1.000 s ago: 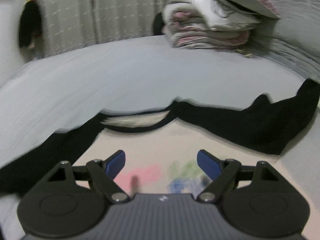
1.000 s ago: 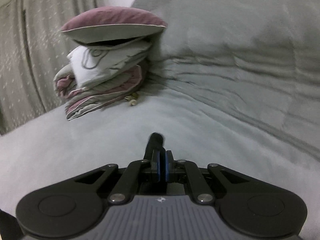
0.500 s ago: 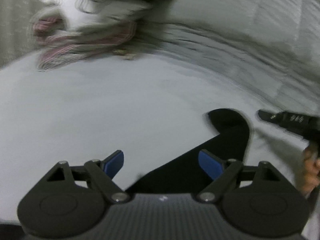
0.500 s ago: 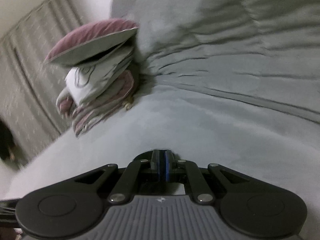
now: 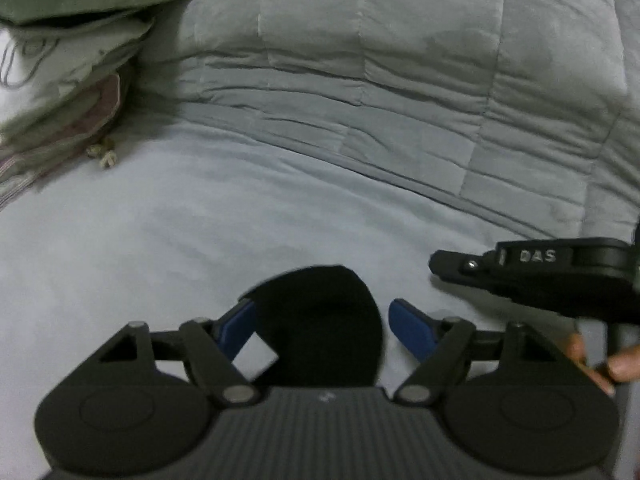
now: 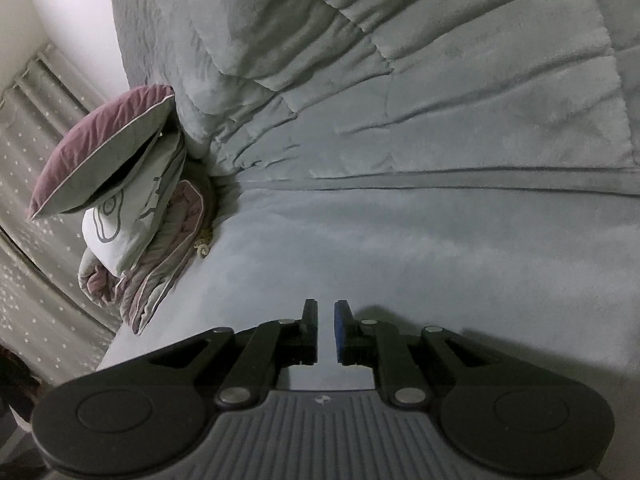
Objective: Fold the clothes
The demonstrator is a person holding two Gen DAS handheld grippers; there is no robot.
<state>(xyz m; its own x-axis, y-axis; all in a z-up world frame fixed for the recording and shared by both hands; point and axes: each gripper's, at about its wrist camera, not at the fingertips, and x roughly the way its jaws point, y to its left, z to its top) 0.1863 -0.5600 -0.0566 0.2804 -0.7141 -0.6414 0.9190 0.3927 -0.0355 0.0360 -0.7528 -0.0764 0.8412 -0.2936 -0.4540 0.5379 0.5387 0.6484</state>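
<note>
Black garment (image 5: pixel 320 328) lies on grey bed (image 5: pixel 200 220), rounded end btwn pads of left tool (image 5: pixel 320 330); jaws closing, pads not pressing it. Right tool (image 6: pixel 326 330) w/ narrow gap, jaws opening, nothing btwn them. Folded bedding stack (image 6: pixel 132 216) at bed's far left by quilt (image 6: pixel 440 80).

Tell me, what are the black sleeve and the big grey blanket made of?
The black sleeve looks like soft matte knit cloth, maybe cotton: it lies limp with no shine. The grey blanket looks like padded quilted fabric, with stitched squares and puffy wrinkles.
</note>
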